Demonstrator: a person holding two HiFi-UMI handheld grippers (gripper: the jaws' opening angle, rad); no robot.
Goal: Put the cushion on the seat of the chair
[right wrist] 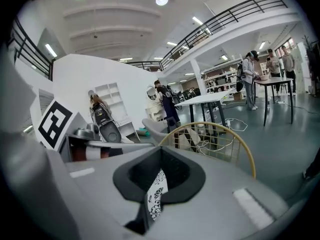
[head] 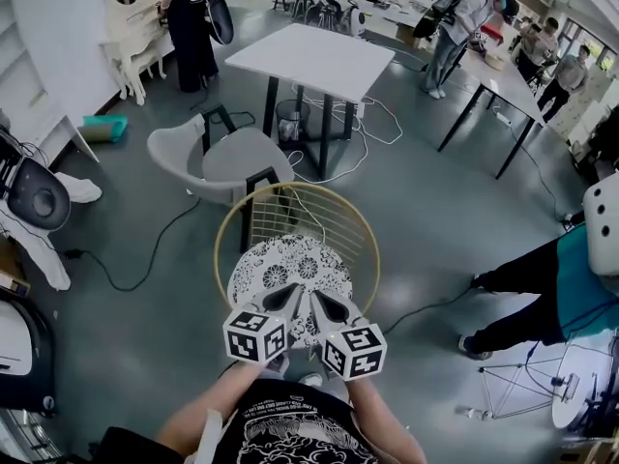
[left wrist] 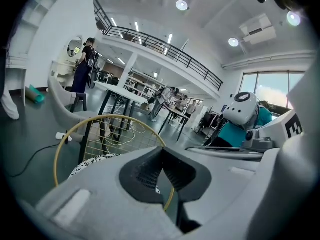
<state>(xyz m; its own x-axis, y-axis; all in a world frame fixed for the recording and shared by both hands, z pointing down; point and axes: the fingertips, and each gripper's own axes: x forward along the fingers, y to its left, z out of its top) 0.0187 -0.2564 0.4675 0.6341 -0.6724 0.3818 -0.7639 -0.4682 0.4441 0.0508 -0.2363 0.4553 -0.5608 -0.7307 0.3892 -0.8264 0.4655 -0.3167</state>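
Note:
A round cushion with a black-and-white pattern lies flat on the seat of a gold wire chair, right below me. Both grippers hover over the cushion's near half, tips close together. My left gripper is shut, and the slit under its tips shows only floor and the chair's gold rim. A bit of the cushion lies below left of it. My right gripper is shut too. Cushion pattern shows through the slit under its tips, with the chair back beyond.
A grey shell chair stands just behind the wire chair, with a white table further back. Cables trail across the grey floor. A seated person's legs reach in from the right. Other people stand at the far tables.

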